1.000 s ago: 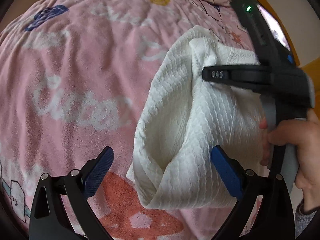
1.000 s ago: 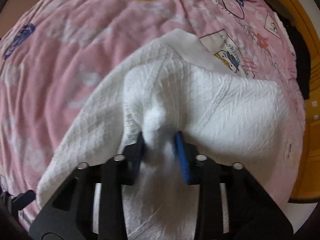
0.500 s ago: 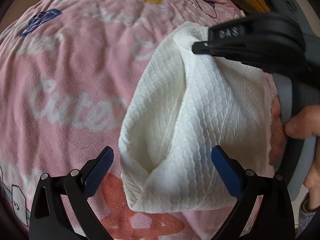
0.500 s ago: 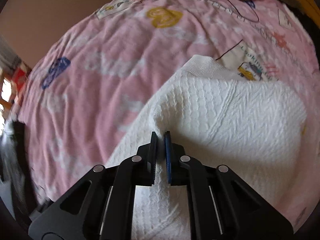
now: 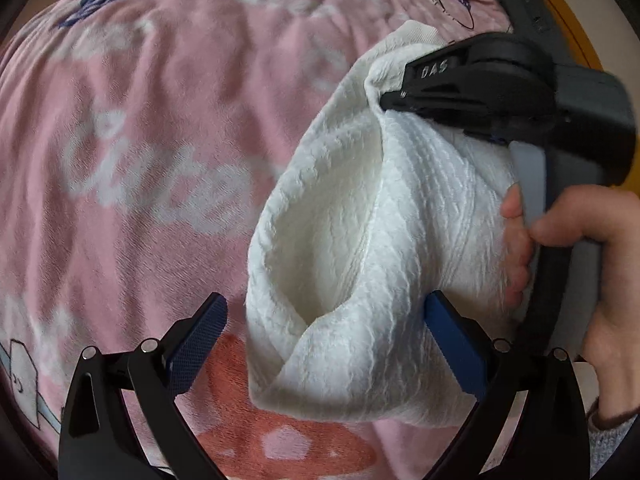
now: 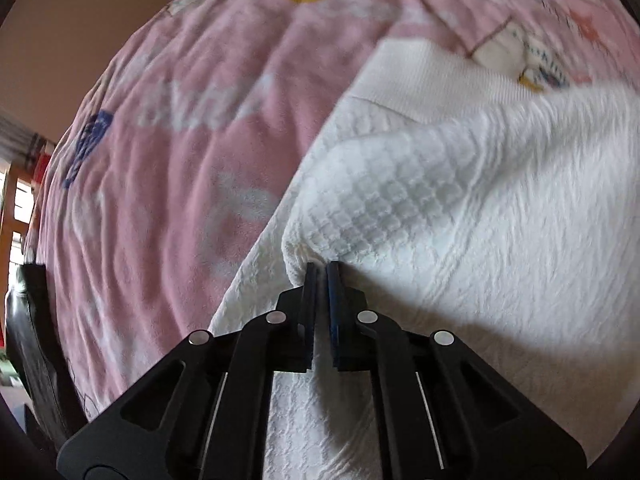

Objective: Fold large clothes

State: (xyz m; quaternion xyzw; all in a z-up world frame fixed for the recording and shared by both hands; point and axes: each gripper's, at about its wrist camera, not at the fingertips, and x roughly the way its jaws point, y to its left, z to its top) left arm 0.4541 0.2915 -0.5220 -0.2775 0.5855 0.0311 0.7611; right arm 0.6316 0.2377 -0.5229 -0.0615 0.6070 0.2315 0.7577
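A white textured knit garment (image 5: 372, 240) hangs folded above the pink bed cover. My right gripper (image 6: 321, 272) is shut on an upper fold of the garment (image 6: 440, 216); in the left wrist view it shows as a black tool (image 5: 472, 80) pinching the cloth at the upper right, held by a hand (image 5: 592, 264). My left gripper (image 5: 324, 320) is open and empty, its blue pads on either side of the garment's lower hanging end. The garment's ribbed hem (image 6: 432, 76) lies against the bed.
A pink blanket (image 5: 140, 160) with white lettering, blue, yellow and red cartoon prints covers the bed. An orange wooden frame (image 5: 576, 28) runs along the far right. A dark object (image 6: 28, 320) stands at the bed's left side.
My right gripper has closed fully on the garment fold and carried it slightly lower and left. The hanging cloth has swung. My left gripper stays open.
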